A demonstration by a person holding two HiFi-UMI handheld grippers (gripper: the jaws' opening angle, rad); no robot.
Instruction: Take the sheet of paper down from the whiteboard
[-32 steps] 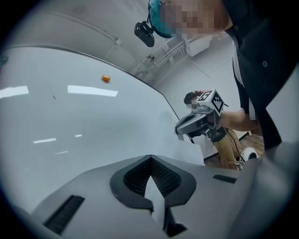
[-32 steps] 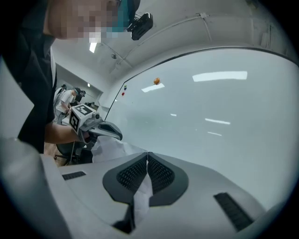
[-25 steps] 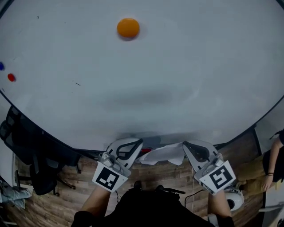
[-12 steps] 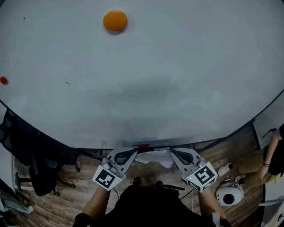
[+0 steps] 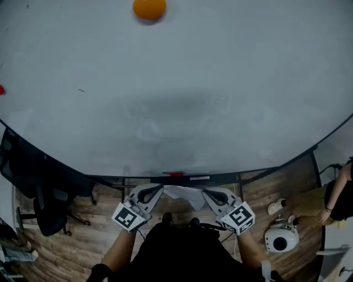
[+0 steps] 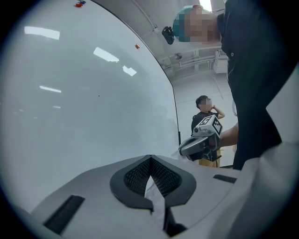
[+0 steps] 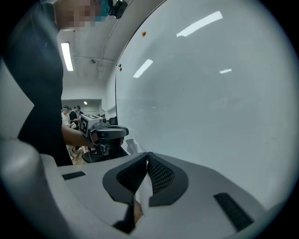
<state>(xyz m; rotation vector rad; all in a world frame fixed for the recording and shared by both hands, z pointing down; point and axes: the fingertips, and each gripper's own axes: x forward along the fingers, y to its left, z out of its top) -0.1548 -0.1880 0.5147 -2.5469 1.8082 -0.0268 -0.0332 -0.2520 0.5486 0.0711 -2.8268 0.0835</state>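
Note:
The white sheet of paper (image 5: 182, 194) hangs crumpled between my two grippers, below the lower edge of the whiteboard (image 5: 220, 99). My left gripper (image 5: 158, 189) is shut on the sheet's left end; in the left gripper view the paper (image 6: 155, 201) is pinched between the black pads. My right gripper (image 5: 205, 193) is shut on the right end, with the paper (image 7: 141, 192) clamped between its pads. An orange round magnet (image 5: 149, 8) stays on the board near the top edge of the head view.
A red magnet (image 5: 1, 90) sits at the board's far left. A black office chair (image 5: 41, 193) stands at lower left over the wooden floor. A white round device (image 5: 281, 239) lies on the floor at right, next to a person (image 5: 331, 198).
Both grippers have come down and closer together with the sheet, from the board's bottom edge to below it. The paper has bunched up between them.

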